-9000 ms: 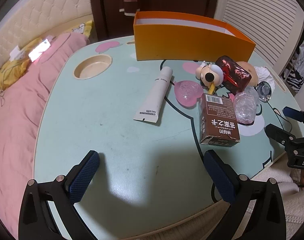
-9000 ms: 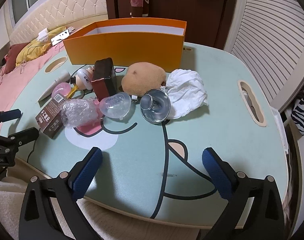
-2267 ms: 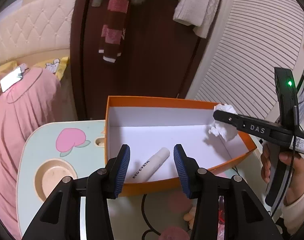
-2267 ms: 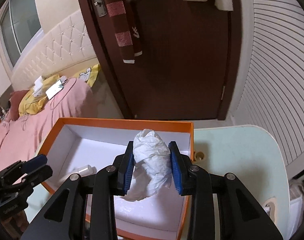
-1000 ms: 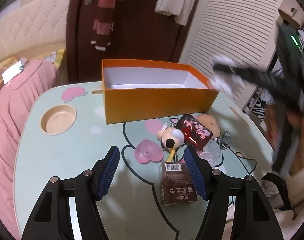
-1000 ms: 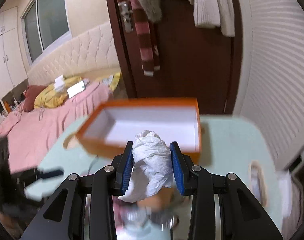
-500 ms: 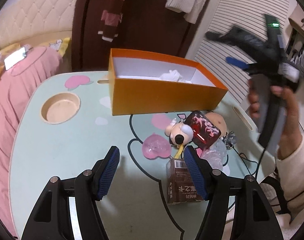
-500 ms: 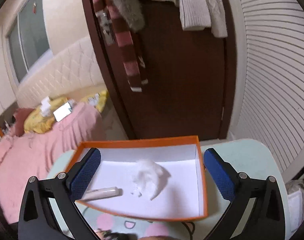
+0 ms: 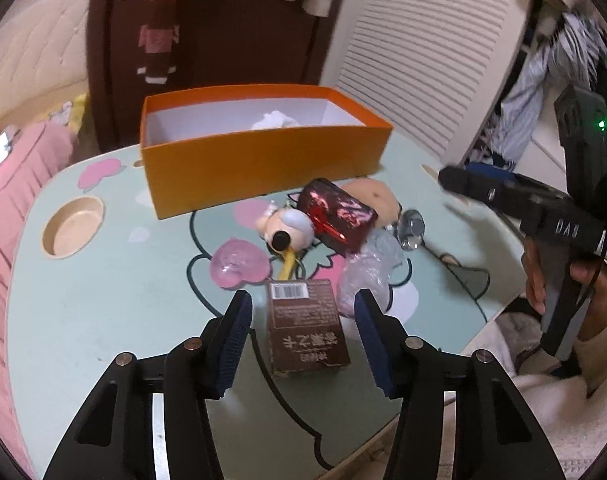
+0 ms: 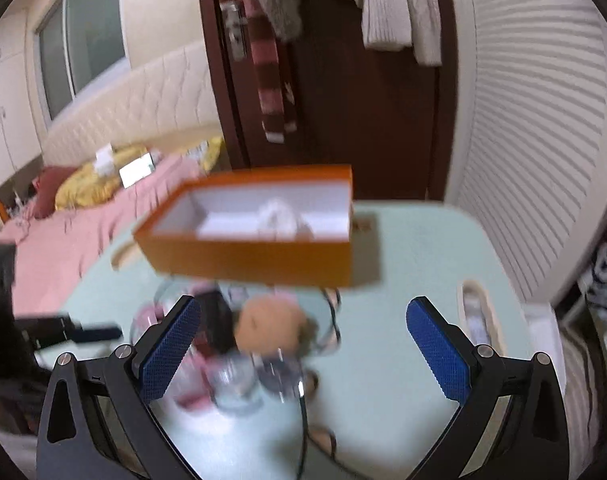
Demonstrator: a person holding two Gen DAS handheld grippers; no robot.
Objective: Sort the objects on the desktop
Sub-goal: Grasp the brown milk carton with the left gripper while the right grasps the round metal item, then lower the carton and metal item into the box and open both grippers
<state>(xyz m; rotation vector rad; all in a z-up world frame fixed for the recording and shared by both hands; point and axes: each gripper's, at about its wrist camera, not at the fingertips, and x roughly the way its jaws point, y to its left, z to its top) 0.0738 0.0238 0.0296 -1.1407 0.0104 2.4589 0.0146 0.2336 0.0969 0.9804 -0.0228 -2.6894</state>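
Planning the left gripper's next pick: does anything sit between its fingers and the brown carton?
Nothing visible does. The brown carton lies flat on the table, framed by the left gripper, whose jaws are closing without touching it. The crinkled clear plastic crowds its right side.

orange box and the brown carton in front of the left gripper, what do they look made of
Orange rectangular box: looks like stiff cardboard, matte orange outside, plain white inside, with thin straight walls and crisp corners. Brown drink carton: probably coated paperboard, slightly glossy, judging by its sharp folded edges, printed white lettering and barcode.
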